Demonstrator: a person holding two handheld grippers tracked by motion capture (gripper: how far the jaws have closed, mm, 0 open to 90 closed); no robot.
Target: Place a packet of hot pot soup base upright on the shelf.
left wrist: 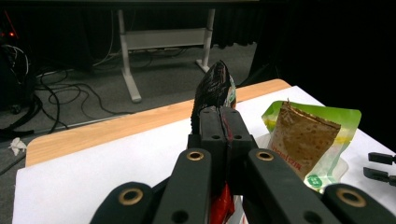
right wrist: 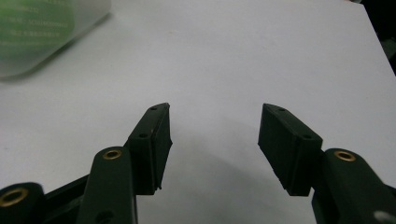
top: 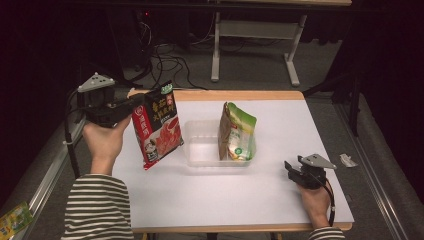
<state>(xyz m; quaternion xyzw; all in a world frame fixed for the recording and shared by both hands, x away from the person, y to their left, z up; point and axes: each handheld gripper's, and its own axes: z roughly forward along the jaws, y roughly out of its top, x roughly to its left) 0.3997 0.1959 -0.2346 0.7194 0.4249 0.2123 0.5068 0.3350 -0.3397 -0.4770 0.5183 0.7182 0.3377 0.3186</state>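
A red and black snack bag (top: 157, 125) hangs in the air left of the clear plastic tub (top: 200, 147), with my left gripper (top: 134, 102) shut on its upper edge. In the left gripper view the jaws pinch the bag's dark top (left wrist: 215, 88) between them, my left gripper (left wrist: 220, 122) pointing toward the table's far edge. A green and brown pouch (top: 236, 132) stands upright at the tub's right end; the same pouch (left wrist: 308, 137) lies to the right in the left gripper view. My right gripper (top: 291, 170) rests low on the white table cover at the right, open and holding nothing, its jaws (right wrist: 215, 144) wide apart.
The white cover (top: 225, 195) spans the wooden table (top: 240, 95). Cables (top: 165, 62) and a desk frame (top: 255, 45) stand on the floor beyond. A small packet (top: 15, 220) lies off the table at the lower left.
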